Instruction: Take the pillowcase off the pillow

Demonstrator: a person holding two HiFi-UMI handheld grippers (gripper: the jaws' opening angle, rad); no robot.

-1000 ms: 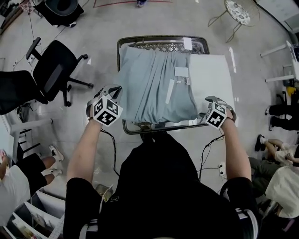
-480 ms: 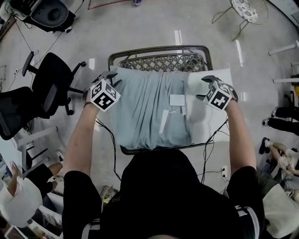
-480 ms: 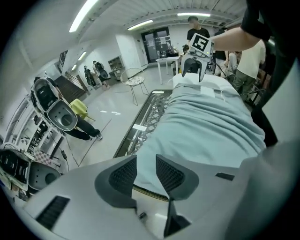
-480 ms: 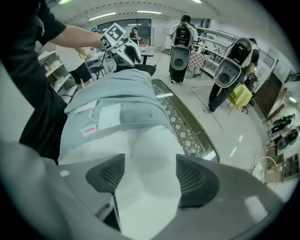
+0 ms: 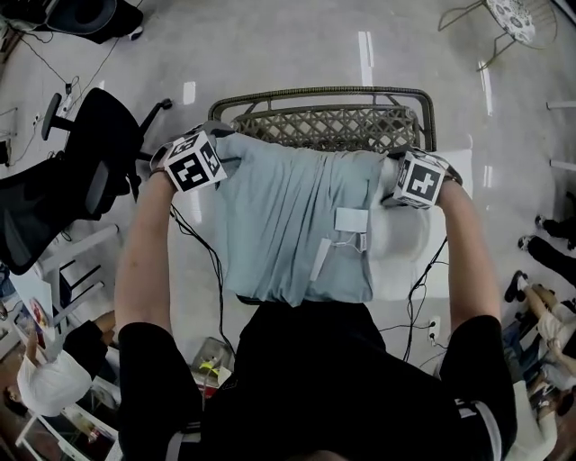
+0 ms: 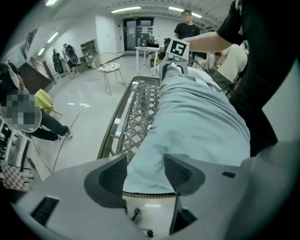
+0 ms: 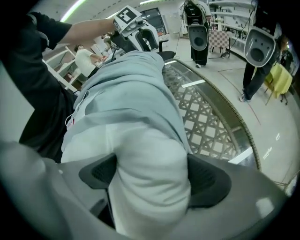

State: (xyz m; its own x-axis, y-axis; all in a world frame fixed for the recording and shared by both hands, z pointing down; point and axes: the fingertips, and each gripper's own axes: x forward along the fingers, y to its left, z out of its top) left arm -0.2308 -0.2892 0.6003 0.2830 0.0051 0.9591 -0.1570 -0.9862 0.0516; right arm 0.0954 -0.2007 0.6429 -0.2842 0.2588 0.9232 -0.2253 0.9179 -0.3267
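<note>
A pale blue-grey pillowcase (image 5: 288,225) covers most of a white pillow (image 5: 400,239), whose bare end sticks out at the right. Both lie on a wicker-topped table (image 5: 324,126). My left gripper (image 5: 220,151) is at the pillowcase's far left corner. In the left gripper view its jaws (image 6: 145,164) have just been opening and stand open, with the pillowcase (image 6: 197,117) corner between them. My right gripper (image 5: 396,171) is over the pillow's far right end. Its jaws (image 7: 150,173) have just been opening, and the white pillow (image 7: 150,154) fills the gap between them.
A black office chair (image 5: 81,171) stands left of the table. Cables (image 5: 211,261) run across the floor on both sides. White tags (image 5: 351,219) lie on the pillowcase. People stand or sit around the room's edges, and a round wire chair (image 5: 517,18) is at the far right.
Both grippers have moved from the pillow's near corners to its far end, one at each side. The left jaws have opened over the pillowcase corner.
</note>
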